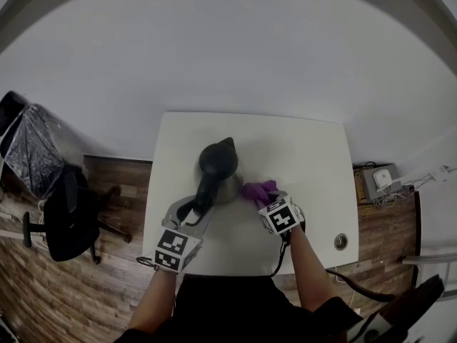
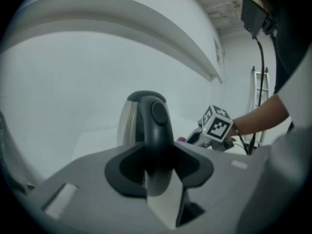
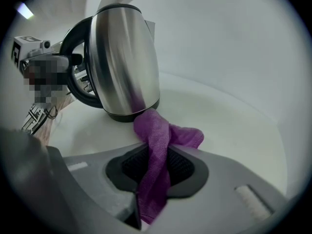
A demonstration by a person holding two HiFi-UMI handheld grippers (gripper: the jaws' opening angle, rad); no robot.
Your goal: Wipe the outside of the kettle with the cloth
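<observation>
Holding kettle (image 3: 124,57): left gripper (image 2: 160,167) clamps the black handle (image 2: 156,123).
Cloth (image 3: 158,130): purple, pinched in right gripper (image 3: 157,165), bunched beyond fingertips (image 3: 190,167), against kettle's base.
Marker cube (image 2: 217,123): black-and-white squares.

The cloth (image 3: 155,145) covered part of the kettle's (image 3: 124,57) base rim; its lower end lay hidden inside the right tool (image 3: 157,174).

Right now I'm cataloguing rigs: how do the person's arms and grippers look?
Left gripper and right gripper are grey with black pads; each carries a white cube with black square markers. A black cable trails from the right one. Forearms unsleeved.
</observation>
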